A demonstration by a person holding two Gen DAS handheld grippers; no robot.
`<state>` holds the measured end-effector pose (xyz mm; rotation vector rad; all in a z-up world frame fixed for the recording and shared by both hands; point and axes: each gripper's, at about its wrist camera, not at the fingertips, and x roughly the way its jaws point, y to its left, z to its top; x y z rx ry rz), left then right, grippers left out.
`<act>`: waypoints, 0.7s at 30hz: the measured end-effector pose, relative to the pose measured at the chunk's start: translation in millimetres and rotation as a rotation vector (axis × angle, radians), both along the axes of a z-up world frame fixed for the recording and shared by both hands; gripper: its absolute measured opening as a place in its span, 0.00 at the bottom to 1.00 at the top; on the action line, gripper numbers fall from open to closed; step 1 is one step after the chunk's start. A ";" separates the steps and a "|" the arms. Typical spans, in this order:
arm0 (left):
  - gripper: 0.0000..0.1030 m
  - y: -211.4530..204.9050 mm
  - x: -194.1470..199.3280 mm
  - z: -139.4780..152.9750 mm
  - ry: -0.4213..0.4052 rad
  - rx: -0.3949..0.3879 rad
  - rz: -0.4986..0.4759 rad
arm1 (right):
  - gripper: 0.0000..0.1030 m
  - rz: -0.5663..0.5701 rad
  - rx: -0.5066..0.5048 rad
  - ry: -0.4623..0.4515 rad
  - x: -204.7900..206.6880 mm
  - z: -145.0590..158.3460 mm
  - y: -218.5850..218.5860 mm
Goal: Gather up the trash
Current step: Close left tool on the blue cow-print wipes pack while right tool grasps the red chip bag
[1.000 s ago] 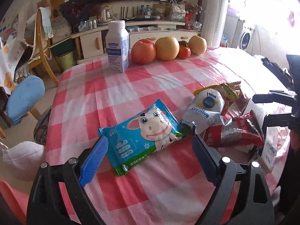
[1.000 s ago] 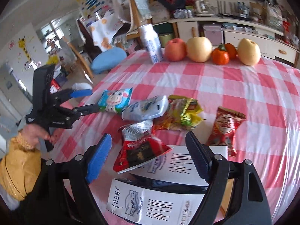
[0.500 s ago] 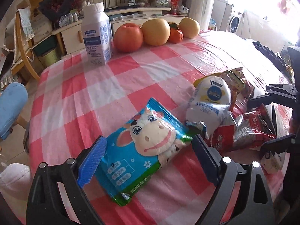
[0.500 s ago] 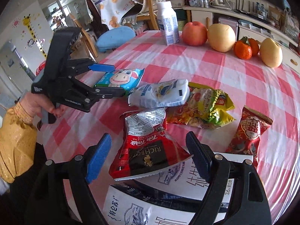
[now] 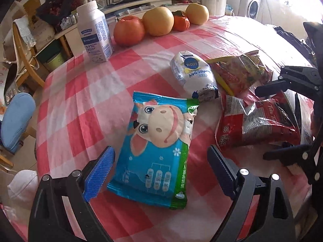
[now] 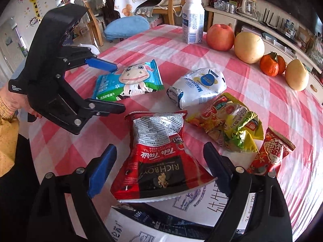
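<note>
A blue cow-print wipes packet (image 5: 159,147) lies on the checked tablecloth, its near end between the open fingers of my left gripper (image 5: 161,169); it also shows in the right wrist view (image 6: 129,82). My right gripper (image 6: 159,171) is open around a red and black Richboy snack bag (image 6: 159,157), also seen in the left wrist view (image 5: 256,125). A white Magicday pouch (image 6: 199,86), a yellow crumpled wrapper (image 6: 228,125) and a small red wrapper (image 6: 270,151) lie nearby. The left gripper (image 6: 113,86) shows in the right wrist view.
A white milk bottle (image 5: 94,32), an apple (image 5: 129,30), pears (image 5: 158,21) and tangerines (image 5: 180,23) stand at the far table edge. A white printed box (image 6: 181,217) lies under my right gripper. Chairs (image 6: 127,27) stand beyond the table.
Both grippers have moved forward and lower. The left now straddles the cow packet's near end and the right straddles the red snack bag. Both stay open.
</note>
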<state>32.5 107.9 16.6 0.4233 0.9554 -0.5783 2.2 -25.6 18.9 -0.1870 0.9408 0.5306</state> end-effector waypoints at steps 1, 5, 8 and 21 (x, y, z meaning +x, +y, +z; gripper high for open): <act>0.88 -2.7 0.9 -0.1 -0.011 0.009 0.004 | 0.86 0.000 -0.003 0.003 1.0 -0.5 0.6; 0.88 -10.1 3.8 -4.0 -0.009 0.009 0.025 | 0.85 -0.010 -0.001 0.006 3.0 -1.0 -0.6; 0.81 -10.8 5.0 -3.6 -0.002 -0.021 0.050 | 0.78 -0.026 -0.020 -0.001 4.2 -1.8 -0.7; 0.43 4.2 -1.9 0.7 0.007 -0.127 0.240 | 0.70 -0.062 -0.015 -0.049 0.1 1.2 -2.5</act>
